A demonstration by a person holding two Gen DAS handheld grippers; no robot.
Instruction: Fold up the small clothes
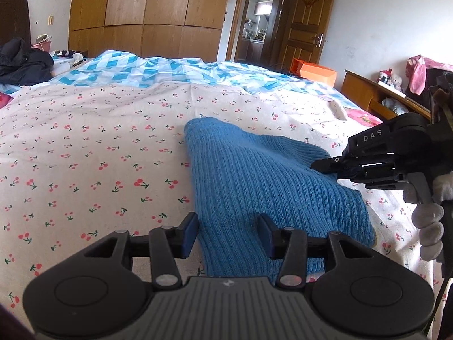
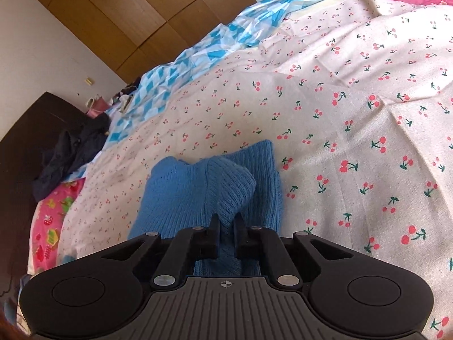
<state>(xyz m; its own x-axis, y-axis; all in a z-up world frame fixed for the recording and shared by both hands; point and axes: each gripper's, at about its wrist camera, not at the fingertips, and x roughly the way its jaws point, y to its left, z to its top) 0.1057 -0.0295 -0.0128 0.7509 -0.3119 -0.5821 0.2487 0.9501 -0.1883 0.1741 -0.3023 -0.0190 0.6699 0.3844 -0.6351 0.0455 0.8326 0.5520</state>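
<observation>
A blue ribbed knit garment (image 1: 254,175) lies on the cherry-print sheet (image 1: 85,147) of a bed. My left gripper (image 1: 228,222) is open and hovers over the garment's near left edge, blue pads on either side of it without pressing. In the right wrist view my right gripper (image 2: 226,225) is shut on a raised fold of the blue knit (image 2: 203,187), which bunches up between the fingers. From the left wrist view the right gripper (image 1: 315,166) reaches in from the right at the garment's right edge, held by a gloved hand (image 1: 427,226).
A blue-and-white checked quilt (image 1: 158,70) covers the far part of the bed. Dark clothes (image 1: 22,59) are piled at the far left. An orange box (image 1: 317,72) and a wooden headboard shelf (image 1: 376,93) stand at the right. A wooden wardrobe (image 1: 147,11) lines the back wall.
</observation>
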